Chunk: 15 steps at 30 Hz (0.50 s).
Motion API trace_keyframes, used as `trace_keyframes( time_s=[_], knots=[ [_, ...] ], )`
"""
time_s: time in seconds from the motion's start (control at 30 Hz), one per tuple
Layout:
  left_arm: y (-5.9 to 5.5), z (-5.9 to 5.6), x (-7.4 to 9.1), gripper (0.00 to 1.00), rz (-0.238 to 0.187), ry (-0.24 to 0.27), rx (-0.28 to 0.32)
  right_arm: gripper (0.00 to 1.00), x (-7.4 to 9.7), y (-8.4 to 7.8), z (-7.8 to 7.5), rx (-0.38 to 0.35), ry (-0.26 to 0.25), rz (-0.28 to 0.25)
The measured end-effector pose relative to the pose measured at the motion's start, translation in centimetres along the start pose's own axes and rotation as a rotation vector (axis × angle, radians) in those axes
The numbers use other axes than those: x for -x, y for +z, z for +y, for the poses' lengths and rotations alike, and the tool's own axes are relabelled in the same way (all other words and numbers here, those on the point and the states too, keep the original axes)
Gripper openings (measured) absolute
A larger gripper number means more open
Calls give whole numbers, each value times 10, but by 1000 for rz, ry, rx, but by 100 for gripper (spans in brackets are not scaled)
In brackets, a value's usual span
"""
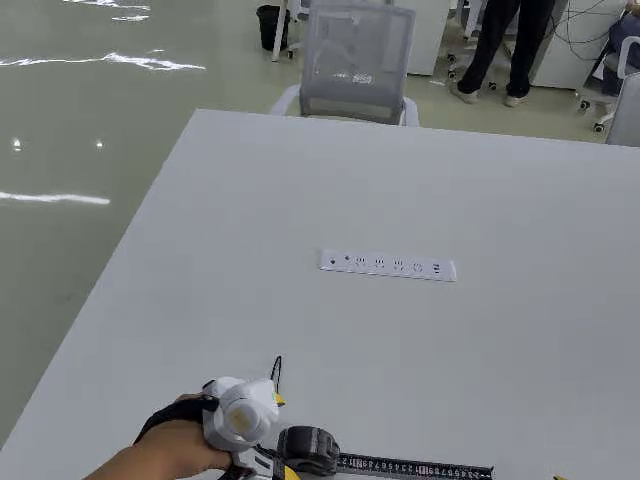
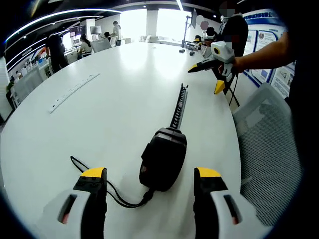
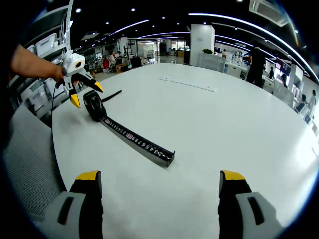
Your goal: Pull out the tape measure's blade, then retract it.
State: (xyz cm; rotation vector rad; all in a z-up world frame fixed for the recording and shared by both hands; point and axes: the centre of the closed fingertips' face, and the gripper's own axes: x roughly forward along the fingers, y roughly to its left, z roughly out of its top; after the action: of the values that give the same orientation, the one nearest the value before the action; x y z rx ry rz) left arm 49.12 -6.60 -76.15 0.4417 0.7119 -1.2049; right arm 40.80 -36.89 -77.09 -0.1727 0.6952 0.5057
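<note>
While the black tape measure (image 2: 163,158) lies on the white desk (image 1: 400,180), blade (image 3: 137,141) drawn out, the left claw (image 2: 150,173) hovers open just beside it; the right claw (image 3: 160,175), also open, faces the blade's tip without touching.

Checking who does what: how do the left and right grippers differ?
The left gripper straddles the tape measure's case without clamping it; the right gripper has bare table between its fingers. The left sits at the case end; the right faces the tip of the extended blade, apart from it. Both are open.
</note>
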Motion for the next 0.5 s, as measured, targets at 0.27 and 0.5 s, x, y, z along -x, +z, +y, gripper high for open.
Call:
trace_keyframes(
  time_s=[0.27, 0.5],
  knots=[
    [-12, 13, 23, 90, -87, 114, 151, 100, 0, 2, 5, 24, 9, 8],
    [-37, 13, 50, 99, -171, 190, 258, 100, 12, 5, 6, 7, 0, -5]
  ],
)
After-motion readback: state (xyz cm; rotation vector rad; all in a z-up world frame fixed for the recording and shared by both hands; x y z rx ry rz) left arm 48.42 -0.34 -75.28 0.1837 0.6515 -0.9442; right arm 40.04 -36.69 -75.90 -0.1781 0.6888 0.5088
